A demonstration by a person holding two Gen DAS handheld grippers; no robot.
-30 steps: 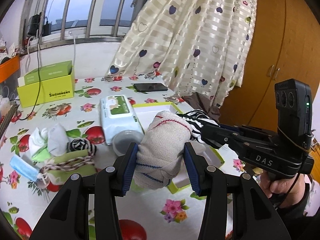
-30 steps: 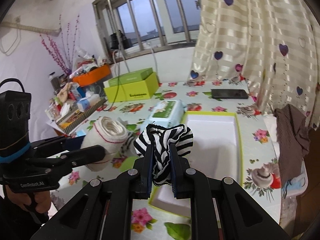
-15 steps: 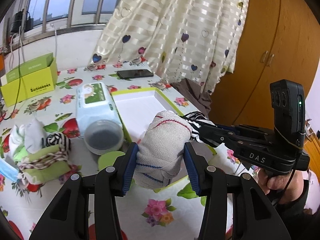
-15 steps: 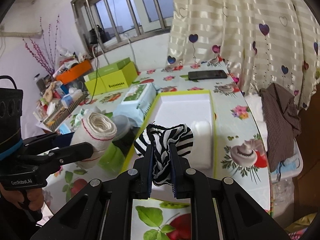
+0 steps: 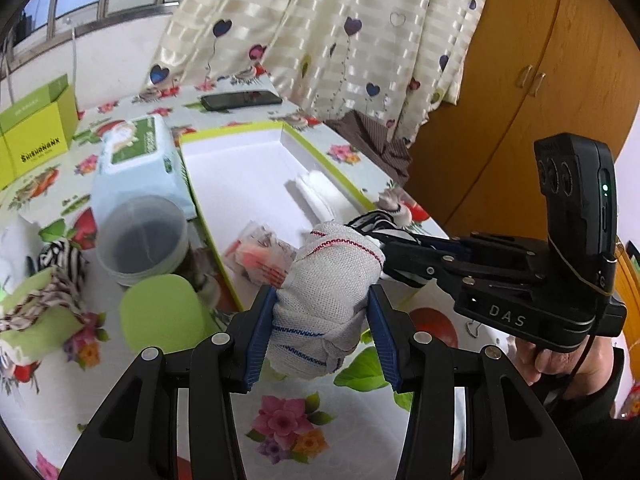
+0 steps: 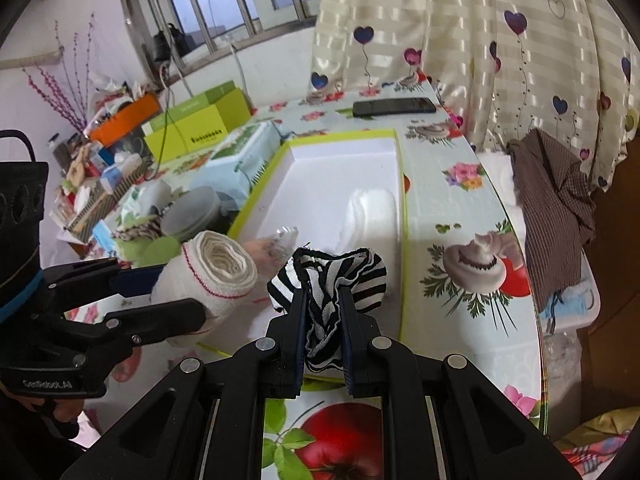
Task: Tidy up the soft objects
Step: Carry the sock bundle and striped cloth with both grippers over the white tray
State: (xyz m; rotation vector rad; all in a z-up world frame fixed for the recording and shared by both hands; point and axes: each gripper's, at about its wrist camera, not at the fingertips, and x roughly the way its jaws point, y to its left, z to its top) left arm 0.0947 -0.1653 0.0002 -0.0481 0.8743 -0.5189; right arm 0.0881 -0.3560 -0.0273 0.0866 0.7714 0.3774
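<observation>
Both tilted down over the tray (image 5: 256, 168). Left gripper (image 5: 322, 326) squeezing rolled cloth (image 5: 328, 280), long axis pointing ahead. Right gripper (image 6: 323, 330) pinching striped fabric (image 6: 328, 280).

roll (image 5: 332, 276): white, red-blue stitching | cloth (image 6: 328, 280): black-white stripes

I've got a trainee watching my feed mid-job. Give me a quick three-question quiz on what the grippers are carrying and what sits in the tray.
1. True or false: the left gripper is clamped on a rolled white cloth with red and blue stitching.
2. What does the right gripper hold?
A. a phone
B. a black-and-white striped cloth
C. a pack of wipes
3. Fill in: a folded ______ cloth already lies in the green-rimmed tray.

Key:
1. True
2. B
3. white
</observation>
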